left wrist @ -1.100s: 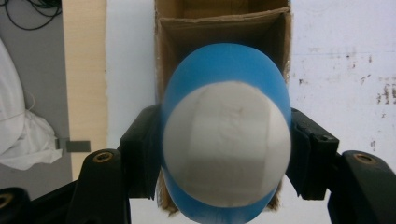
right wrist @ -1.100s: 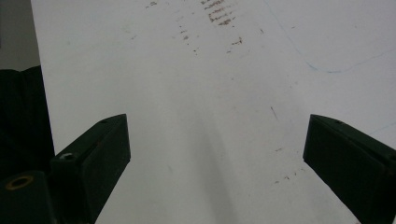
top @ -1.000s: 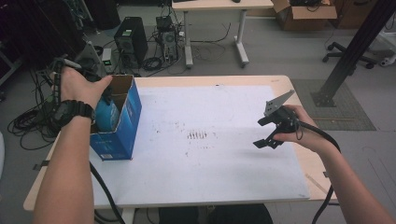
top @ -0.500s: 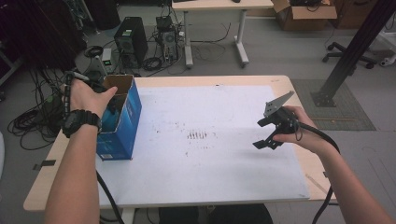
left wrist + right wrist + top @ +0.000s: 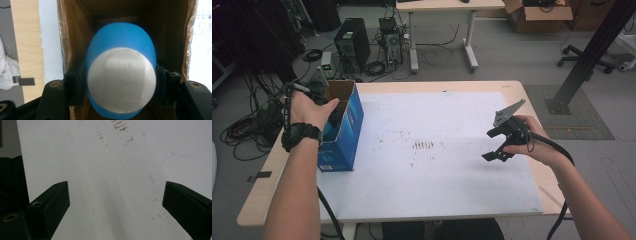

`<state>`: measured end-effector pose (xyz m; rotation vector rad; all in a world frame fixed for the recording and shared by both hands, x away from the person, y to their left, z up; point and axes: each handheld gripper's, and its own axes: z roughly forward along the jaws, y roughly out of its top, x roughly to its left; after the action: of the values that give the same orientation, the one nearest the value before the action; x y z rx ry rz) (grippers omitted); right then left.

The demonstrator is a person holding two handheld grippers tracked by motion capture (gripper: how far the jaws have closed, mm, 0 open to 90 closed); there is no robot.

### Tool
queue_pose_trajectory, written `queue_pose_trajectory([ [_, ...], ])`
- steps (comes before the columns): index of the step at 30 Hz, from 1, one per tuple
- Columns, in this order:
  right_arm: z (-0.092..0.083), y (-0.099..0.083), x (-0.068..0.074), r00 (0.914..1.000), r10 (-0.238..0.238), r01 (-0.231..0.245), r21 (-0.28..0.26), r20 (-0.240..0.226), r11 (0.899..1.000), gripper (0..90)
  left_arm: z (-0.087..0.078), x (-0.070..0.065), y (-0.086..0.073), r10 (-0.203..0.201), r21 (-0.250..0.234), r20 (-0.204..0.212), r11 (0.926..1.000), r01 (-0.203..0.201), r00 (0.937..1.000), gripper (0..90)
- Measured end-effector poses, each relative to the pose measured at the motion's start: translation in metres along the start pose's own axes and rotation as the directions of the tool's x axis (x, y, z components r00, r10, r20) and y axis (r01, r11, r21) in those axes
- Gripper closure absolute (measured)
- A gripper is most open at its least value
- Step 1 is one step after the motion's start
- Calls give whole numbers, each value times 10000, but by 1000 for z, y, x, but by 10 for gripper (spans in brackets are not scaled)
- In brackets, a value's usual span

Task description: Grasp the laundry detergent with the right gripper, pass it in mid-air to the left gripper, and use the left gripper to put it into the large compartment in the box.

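- Blue cup, white base toward the camera, clamped between both black jaws of the left gripper and held inside the open blue box in the left gripper view.
- Brown cardboard walls of that box closing in at 9, 12 and 3 o'clock around the cup.
- Seen from above: left hand with a black wristwatch reaching into the box mouth at 9 o'clock on the table, box standing on the left edge of the white sheet.
- Right gripper held above the sheet at 3 o'clock, well apart from the box, jaws spread wide with nothing between them; grey three-cornered plate on top, cable trailing along the forearm.
- Right gripper view: both jaws apart over bare white sheet, brown smudges at 12 o'clock.
- Same smudges near the sheet's centre in the high view.
- Beyond the table at 11 o'clock: computer towers and tangled cables on the floor; second desk at 12 o'clock.
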<state>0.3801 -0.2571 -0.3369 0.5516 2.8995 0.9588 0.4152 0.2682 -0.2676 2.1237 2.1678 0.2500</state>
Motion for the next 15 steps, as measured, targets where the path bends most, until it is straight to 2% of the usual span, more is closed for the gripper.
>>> queue_pose_trajectory([
  [15, 5, 0, 2, 10000, -9, 9, 49, -79, 10000, 77, 4, 2, -1, 13, -89, 101, 10000, -12, 9999, 379],
])
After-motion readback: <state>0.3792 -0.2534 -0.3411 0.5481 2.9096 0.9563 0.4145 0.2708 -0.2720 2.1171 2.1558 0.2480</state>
